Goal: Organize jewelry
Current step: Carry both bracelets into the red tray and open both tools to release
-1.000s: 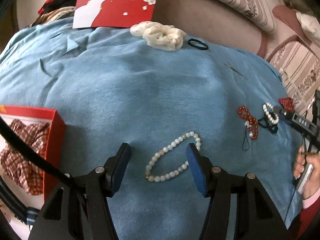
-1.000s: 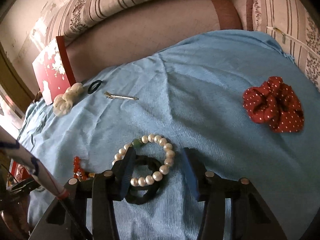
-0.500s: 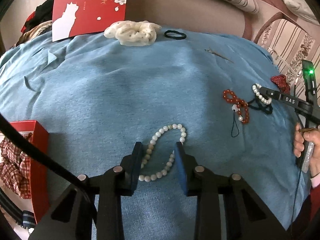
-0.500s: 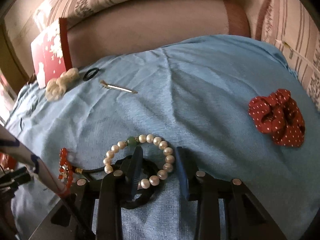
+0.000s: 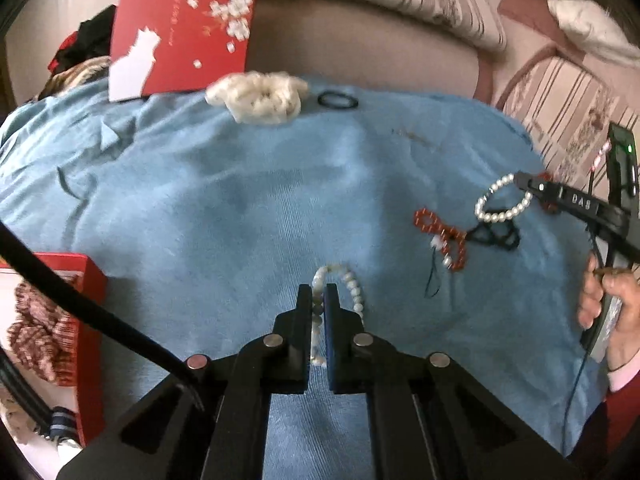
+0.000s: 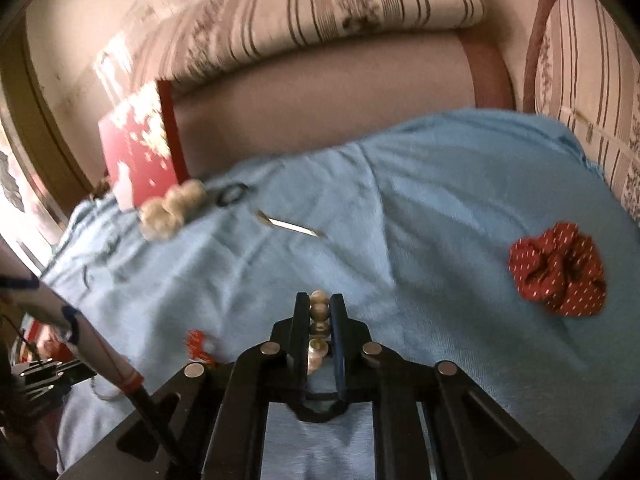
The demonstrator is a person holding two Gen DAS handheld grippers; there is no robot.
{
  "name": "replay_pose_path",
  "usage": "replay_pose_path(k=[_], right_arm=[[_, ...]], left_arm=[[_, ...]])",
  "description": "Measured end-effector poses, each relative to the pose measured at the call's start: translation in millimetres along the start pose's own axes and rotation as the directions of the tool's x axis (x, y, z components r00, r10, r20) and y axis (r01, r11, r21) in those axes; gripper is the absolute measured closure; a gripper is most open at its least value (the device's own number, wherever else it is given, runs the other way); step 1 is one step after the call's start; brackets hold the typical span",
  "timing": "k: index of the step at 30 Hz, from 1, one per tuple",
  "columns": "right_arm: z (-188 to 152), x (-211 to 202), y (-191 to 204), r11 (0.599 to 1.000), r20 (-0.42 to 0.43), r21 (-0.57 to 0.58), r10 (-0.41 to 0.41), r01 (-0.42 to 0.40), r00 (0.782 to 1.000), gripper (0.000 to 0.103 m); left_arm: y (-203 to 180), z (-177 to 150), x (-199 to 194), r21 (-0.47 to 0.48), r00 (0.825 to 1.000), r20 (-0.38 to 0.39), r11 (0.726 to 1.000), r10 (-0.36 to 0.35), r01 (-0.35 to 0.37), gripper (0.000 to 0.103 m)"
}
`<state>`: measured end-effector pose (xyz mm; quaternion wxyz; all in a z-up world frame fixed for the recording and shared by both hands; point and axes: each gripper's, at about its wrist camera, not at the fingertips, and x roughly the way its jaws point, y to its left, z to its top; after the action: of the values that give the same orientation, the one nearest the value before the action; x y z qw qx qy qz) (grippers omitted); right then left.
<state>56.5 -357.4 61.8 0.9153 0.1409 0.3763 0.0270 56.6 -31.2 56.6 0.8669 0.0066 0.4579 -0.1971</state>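
My left gripper [image 5: 318, 300] is shut on a pale bead bracelet [image 5: 354, 285]; the free end of its loop curves out past the tips just over the blue cloth [image 5: 240, 200]. The jaws of my right gripper [image 6: 319, 309] are closing, and their pads press on a pearl bracelet [image 6: 319, 311] held between them. In the left wrist view that pearl bracelet [image 5: 480, 206] hangs as a loop from the right gripper [image 5: 528, 188], above a black hair tie [image 5: 496, 236]. A red bead bracelet [image 5: 440, 236] lies beside it.
An open red box [image 5: 92, 292] holding a plaid scrunchie sits at the left edge; its blossom-printed lid [image 5: 184, 28] leans on the sofa back. A cream scrunchie [image 5: 260, 96], thin black ring [image 5: 338, 100], metal hair clip [image 6: 292, 226] and red dotted scrunchie [image 6: 558, 272] lie on the cloth.
Both grippers closed from wide open onto their bracelets, squeezing each loop narrow, and rose a little. The pearl bracelet has come up off the black hair tie.
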Motion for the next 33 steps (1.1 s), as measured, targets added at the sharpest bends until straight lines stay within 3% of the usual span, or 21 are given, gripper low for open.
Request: replay_pose_path(k=[10,19,23,27,33], right_arm=[[-3,-46,44,0.998,0.086,-0.036,0.047,-0.044,0.995,0.093],[-20,-71,125,0.989,0.070,-0.108,0.113,-0.105,0.991,0.093],[-22,-73,180,0.973,0.038,-0.183,0.152,-0.143,0.988,0.093],[-24,-71,239,0.947,-0.002,-0.251,0.206,-0.200,0.978,0.093],[-36,-48,339,0.893,-0.095,-0.343,0.276,-0.291,0.957,0.093]], left_arm=[[24,5,-71,-0.078,0.991,0.125,0.995,-0.046,0.056,0.098],[100,0,-130,-0.218,0.972,0.225,0.976,0.066,-0.016,0.098],[152,-9,-148,-0.320,0.960,0.231,0.944,0.156,-0.076,0.098],[209,-16,-154,-0.426,0.949,0.210,0.896,0.234,-0.127,0.098],[276,-27,-138,-0.535,0.950,0.136,0.828,0.280,-0.167,0.098]])
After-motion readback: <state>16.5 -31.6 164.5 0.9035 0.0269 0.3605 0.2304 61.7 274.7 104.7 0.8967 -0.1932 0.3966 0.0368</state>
